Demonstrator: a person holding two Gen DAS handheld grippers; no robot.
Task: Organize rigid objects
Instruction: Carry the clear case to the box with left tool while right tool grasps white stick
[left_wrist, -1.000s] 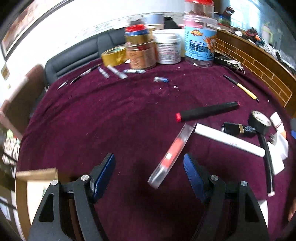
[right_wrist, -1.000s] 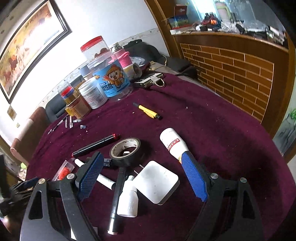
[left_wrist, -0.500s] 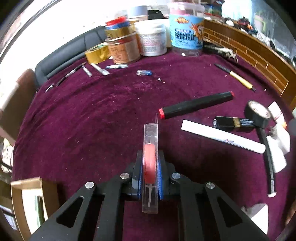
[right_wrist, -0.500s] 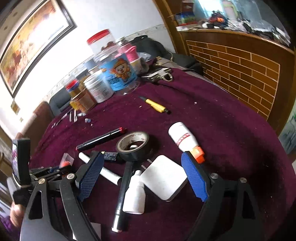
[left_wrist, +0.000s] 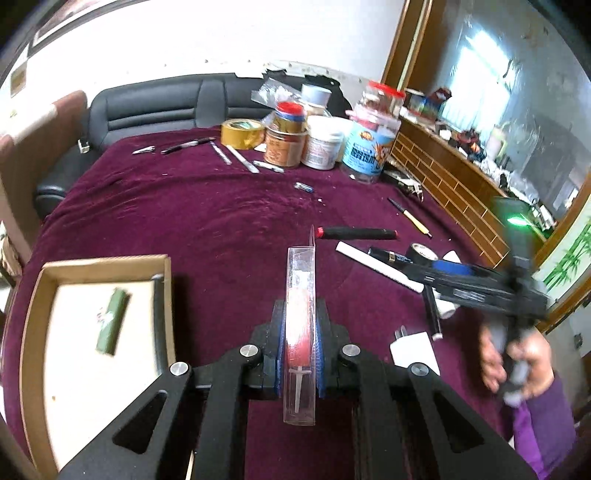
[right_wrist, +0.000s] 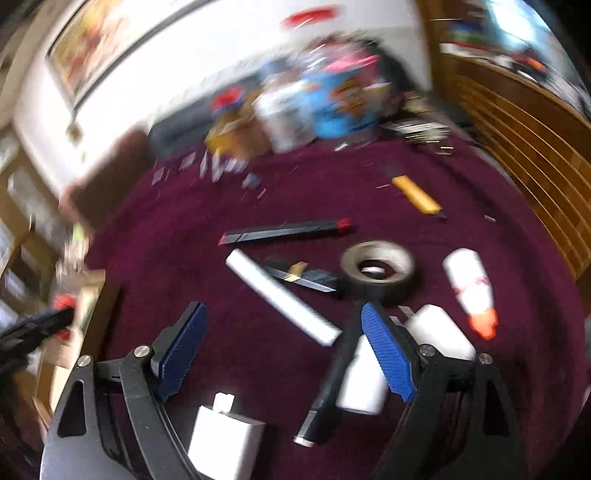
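Between the blue pads of the left gripper, a flat clear plastic case with a red insert is pinched on edge above the maroon cloth-covered table, its long axis running forward along the fingers. An open cardboard box sits just to the left, holding a green oblong block. Ahead lie a black marker with red ends, a white stick and a black tape roll. The right gripper, tilted down, hangs with its jaws spread and closing on nothing over the white stick; a white plug adapter lies beneath it. A hand in a purple sleeve grips its handle.
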